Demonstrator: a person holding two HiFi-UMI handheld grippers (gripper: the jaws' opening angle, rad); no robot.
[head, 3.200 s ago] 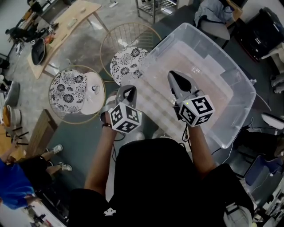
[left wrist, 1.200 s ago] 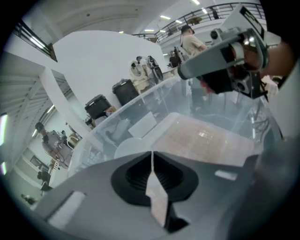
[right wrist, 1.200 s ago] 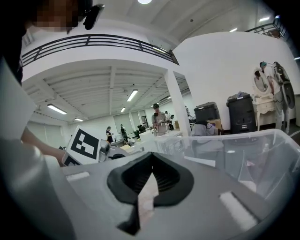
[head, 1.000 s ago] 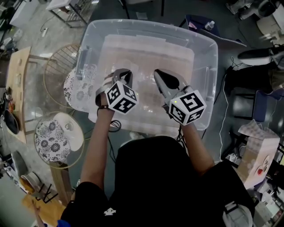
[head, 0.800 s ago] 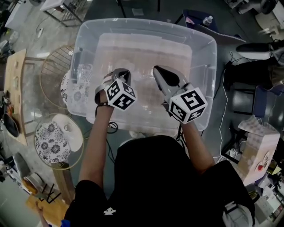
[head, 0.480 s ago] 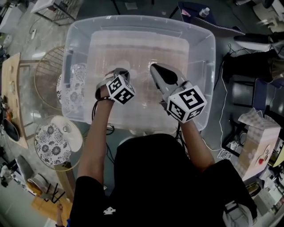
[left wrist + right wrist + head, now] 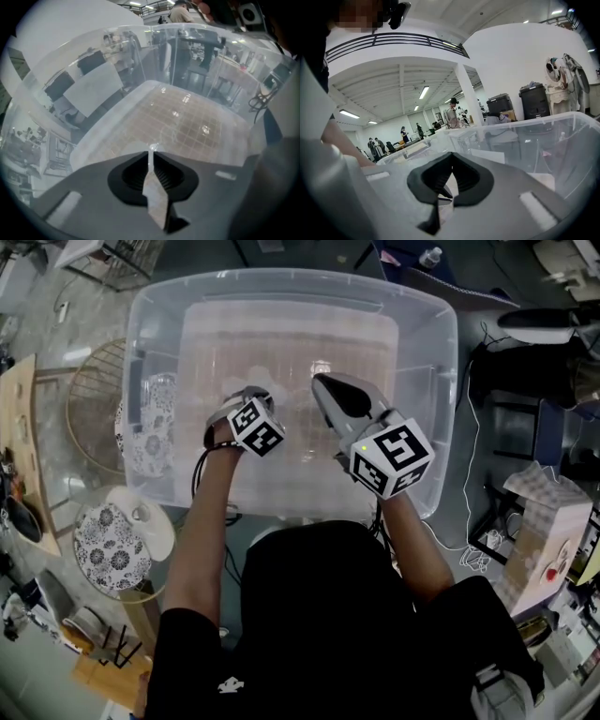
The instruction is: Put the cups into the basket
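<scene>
Sunk deeper into the clear plastic bin (image 7: 439,362) than a second ago: left gripper (image 7: 249,393), jaws closed to a hairline, nothing plainly held. Likewise closed and empty, right gripper (image 7: 321,382), above the bin floor; cups too transparent to locate.

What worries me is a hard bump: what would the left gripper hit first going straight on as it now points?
Probably the gridded floor of the clear bin: the left gripper, jaws shut, points steeply down into it, with nothing plain in between. The distance left is unclear.
</scene>
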